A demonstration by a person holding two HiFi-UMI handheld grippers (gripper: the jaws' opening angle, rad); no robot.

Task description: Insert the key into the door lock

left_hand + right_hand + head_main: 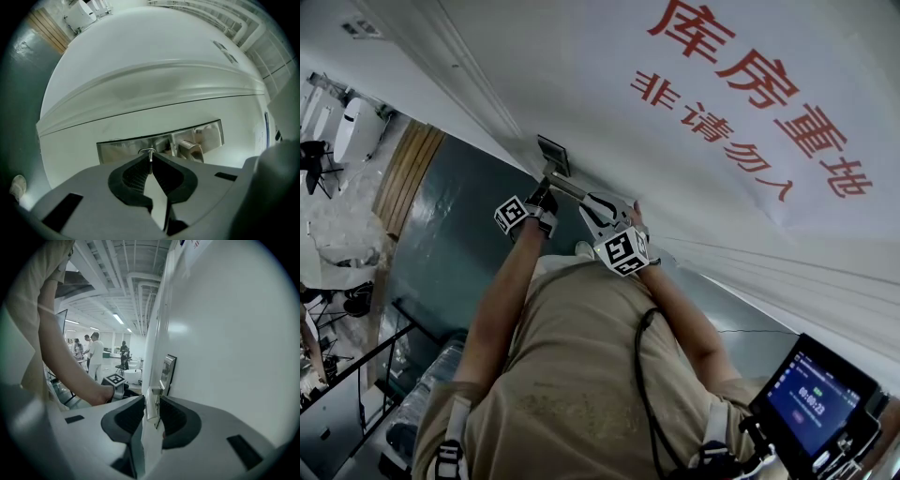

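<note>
Left tool (150, 160) pinches key (149, 154), aimed straight at lock (123, 149); right tool (150, 400) grips handle (153, 411).

Both arms reach forward, side by side. The left forearm (502, 300) is bare and almost straight. The left gripper (546, 190) points forward, and its fingers (136, 176) are pressed together on the thin key (150, 153). The right forearm (684, 323) is a little bent at the elbow. The right gripper (598, 214) stands just beside the left one, and its fingers (129, 416) clamp the door handle (151, 408) from both sides.
</note>
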